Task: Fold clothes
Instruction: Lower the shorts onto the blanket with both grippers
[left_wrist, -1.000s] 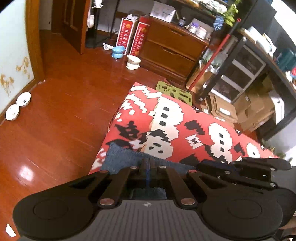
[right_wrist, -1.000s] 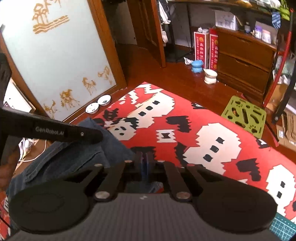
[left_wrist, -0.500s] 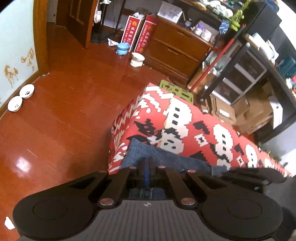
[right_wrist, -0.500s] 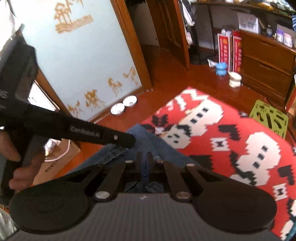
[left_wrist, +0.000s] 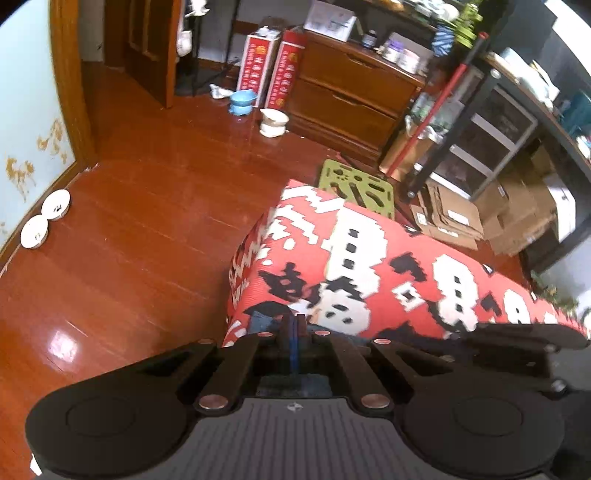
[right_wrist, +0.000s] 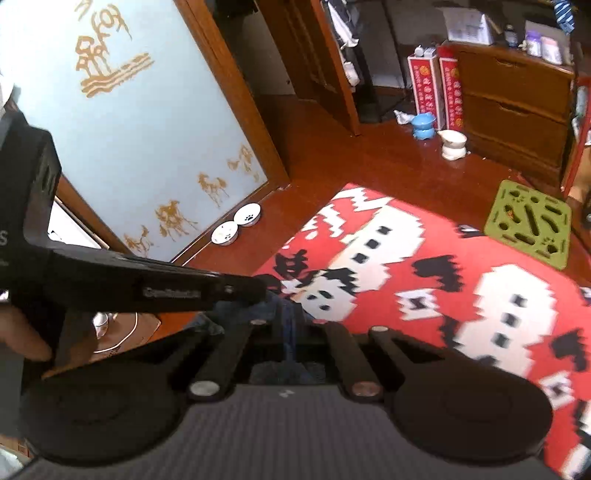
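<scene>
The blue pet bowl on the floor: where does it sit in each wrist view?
Left wrist view: blue pet bowl upper centre-left, in front of the red boxes.
Right wrist view: upper right, left of the white bowl.
Shared landmark: the wooden dresser, right of the bowls in both.

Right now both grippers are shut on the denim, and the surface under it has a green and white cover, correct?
Not quite: the cover is red, white and black, as the right wrist view shows. Both the left gripper and right gripper are shut on the denim.
</scene>
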